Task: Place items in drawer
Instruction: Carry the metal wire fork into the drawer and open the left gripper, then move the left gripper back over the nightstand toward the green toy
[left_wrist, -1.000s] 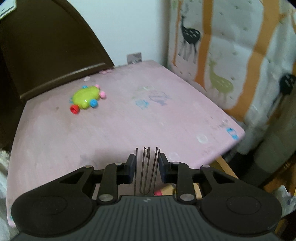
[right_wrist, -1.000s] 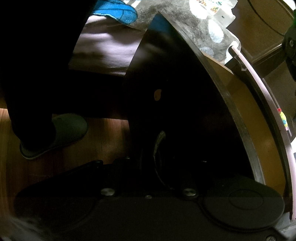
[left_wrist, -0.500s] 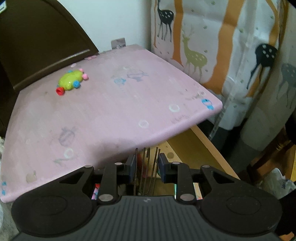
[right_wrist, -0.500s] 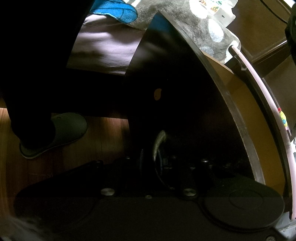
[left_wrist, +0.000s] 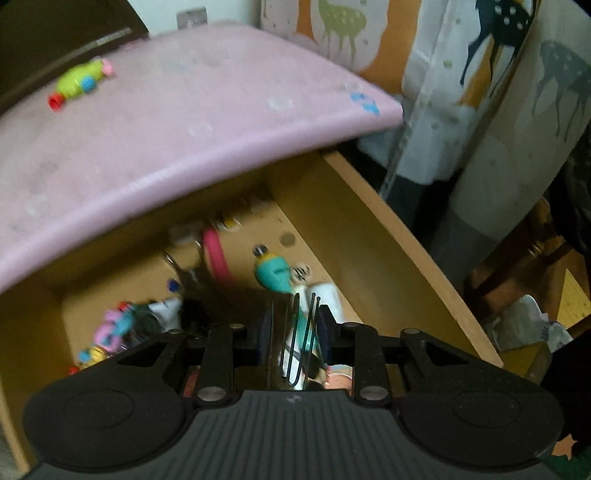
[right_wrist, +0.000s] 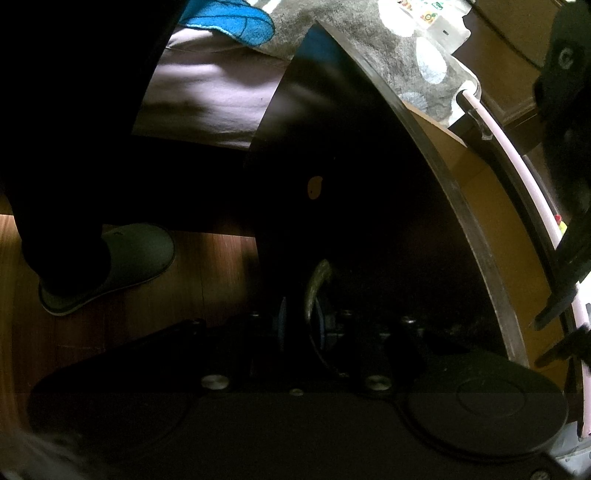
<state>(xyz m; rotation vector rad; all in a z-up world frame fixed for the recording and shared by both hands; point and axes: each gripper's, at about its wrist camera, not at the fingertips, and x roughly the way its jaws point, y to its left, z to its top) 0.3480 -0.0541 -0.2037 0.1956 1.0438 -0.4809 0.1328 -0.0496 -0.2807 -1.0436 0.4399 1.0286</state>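
We find no writing or brand we can read in either view; the print on a pale box at the top of the right wrist view is too small to make out.

The left gripper (left_wrist: 291, 328) tilts steeply down over the open drawer (left_wrist: 388, 236), whose wooden bottom shows below the front edge of the pink tabletop (left_wrist: 192, 122). Its jaws are clamped on a bundle of thin black wire pins (left_wrist: 301, 339), held upright between the blue pads, long axis running along the fingers, free ends pointing away from the camera toward the drawer's inside and looped ends toward the gripper body. The pins hang above the drawer's contents, not yet resting on them as far as we can tell.

In the drawer lie a teal toy (left_wrist: 274, 273) near the middle, a pink stick (left_wrist: 216, 254) toward the back, and a blurred heap of coloured trinkets (left_wrist: 114, 328) by the left wall. On the tabletop, near its far left corner, sits a green toy (left_wrist: 79, 83) with red and blue knobs.

The right gripper (right_wrist: 301, 325) points down at the dark drawer front (right_wrist: 351, 177); its jaws are closed on the curved metal handle (right_wrist: 316, 288). A slippered foot (right_wrist: 110, 266) stands on the wooden floor (right_wrist: 218, 266) to the left.
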